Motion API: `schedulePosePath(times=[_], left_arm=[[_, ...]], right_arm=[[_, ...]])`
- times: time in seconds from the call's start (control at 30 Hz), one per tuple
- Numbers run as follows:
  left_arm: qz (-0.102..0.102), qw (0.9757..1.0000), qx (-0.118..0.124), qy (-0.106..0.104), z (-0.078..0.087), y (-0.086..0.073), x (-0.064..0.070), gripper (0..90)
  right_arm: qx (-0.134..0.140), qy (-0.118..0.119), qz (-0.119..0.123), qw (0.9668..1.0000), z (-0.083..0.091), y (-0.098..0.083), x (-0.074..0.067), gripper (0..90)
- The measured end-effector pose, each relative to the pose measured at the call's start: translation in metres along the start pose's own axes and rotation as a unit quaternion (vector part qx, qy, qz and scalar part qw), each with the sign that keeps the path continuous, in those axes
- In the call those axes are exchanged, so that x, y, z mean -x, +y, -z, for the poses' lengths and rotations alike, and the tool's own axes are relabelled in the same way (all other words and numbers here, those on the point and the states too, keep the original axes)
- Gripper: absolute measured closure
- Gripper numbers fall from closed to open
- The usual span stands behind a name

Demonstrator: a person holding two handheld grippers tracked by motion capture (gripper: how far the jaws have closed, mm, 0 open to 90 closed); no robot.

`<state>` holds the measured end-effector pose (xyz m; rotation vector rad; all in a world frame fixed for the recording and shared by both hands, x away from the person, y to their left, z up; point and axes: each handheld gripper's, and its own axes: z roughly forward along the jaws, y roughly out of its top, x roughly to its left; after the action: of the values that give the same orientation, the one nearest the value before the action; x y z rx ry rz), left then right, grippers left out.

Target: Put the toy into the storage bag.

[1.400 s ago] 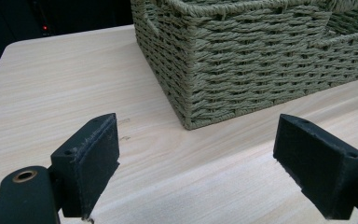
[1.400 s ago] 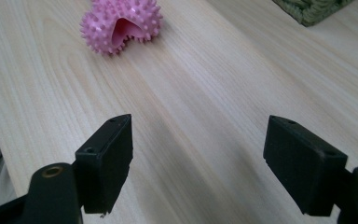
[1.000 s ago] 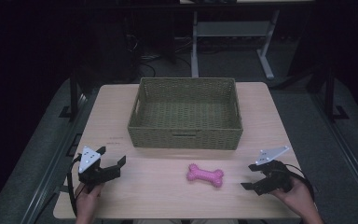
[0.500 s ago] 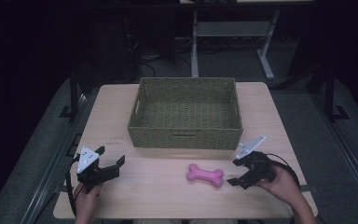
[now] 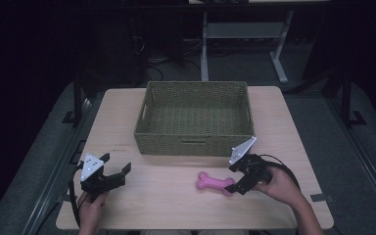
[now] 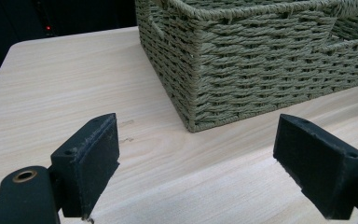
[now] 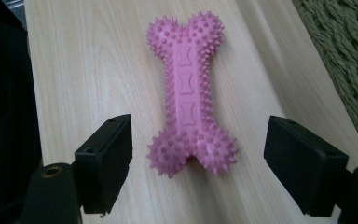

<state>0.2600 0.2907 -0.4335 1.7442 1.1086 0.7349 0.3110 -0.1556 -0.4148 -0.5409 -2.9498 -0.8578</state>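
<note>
A pink spiky bone toy (image 5: 214, 183) (image 7: 189, 91) lies flat on the wooden table (image 5: 166, 200) in front of a woven green basket (image 5: 196, 117) (image 6: 261, 60). My right gripper (image 5: 232, 178) (image 7: 198, 163) is open, its jaws either side of the toy's near end without touching it. At the table's front left, my left gripper (image 5: 115, 170) (image 6: 198, 163) is open and holds nothing, pointing toward the basket's near left corner.
The basket stands at the middle back of the table and looks empty. Bare tabletop lies between the two grippers. Beyond the table are dark floor, cables and a white desk frame (image 5: 279, 68).
My right gripper has moved left and forward to the bone toy, so its open jaws now flank the toy's end. The left gripper has stayed put.
</note>
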Motion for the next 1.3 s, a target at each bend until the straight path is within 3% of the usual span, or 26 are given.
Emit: schedulePosePath(times=[0.4,0.9,1.3], left_arm=[[0.003,1.0000,0.001,0.001,0.001,0.000,-0.002,13.8],[0.004,1.0000,0.001,0.000,0.001,0.000,-0.002,13.9],[0.007,1.0000,0.001,0.001,0.002,-0.001,-0.003,13.8]], right_arm=[[-0.015,0.010,0.019,0.9997,-0.015,0.020,-0.001,25.8],[-0.054,0.025,0.043,0.9973,-0.040,0.031,-0.001,40.4],[-0.079,0.015,0.061,0.9949,-0.055,0.035,-0.002,48.7]])
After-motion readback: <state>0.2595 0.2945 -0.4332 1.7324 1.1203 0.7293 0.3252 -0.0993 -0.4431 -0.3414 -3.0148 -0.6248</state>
